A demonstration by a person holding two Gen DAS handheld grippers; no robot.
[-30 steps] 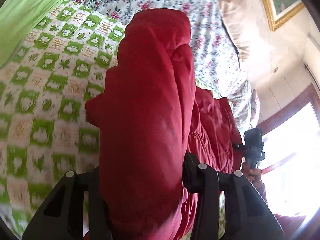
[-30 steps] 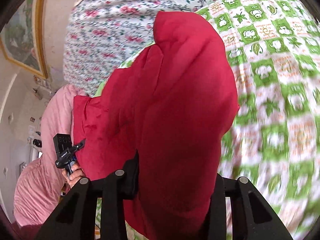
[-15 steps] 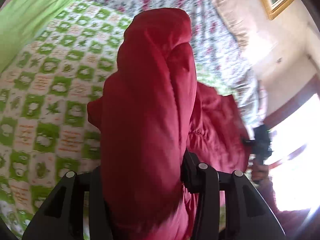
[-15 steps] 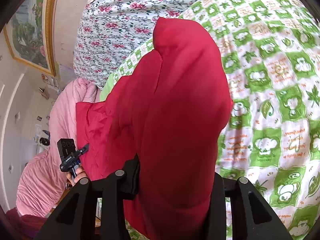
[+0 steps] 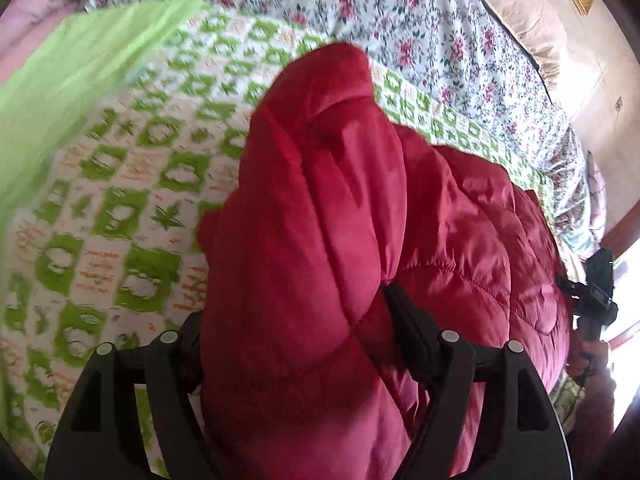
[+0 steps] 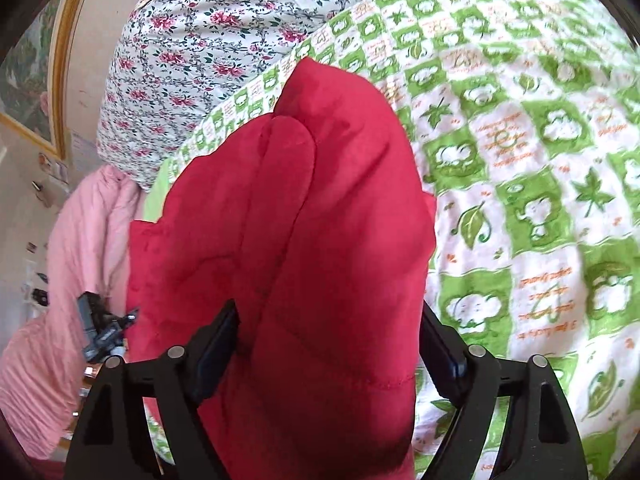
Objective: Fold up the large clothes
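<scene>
A large red quilted jacket [image 5: 328, 208] hangs from both grippers above the bed. My left gripper [image 5: 292, 332] is shut on one thick edge of it, the fabric bunched between the black fingers [image 5: 408, 328]. My right gripper [image 6: 328, 344] is shut on the other edge of the jacket [image 6: 304, 208]. The padded body sags between them towards the bed. The right gripper shows at the right edge of the left wrist view [image 5: 596, 292], and the left gripper at the left of the right wrist view [image 6: 100, 328].
A green-and-white checked blanket [image 6: 520, 160] covers the bed under the jacket. A plain green sheet [image 5: 80, 64] lies at its far left. A floral sheet [image 5: 420, 20] lies beyond. A pink quilt [image 6: 60, 280] is heaped at the bed's side. A framed picture [image 6: 36, 80] hangs on the wall.
Both grippers have tilted down and moved towards the bed with the jacket still held. More of its quilted body now shows between them, spread lower over the blanket.
</scene>
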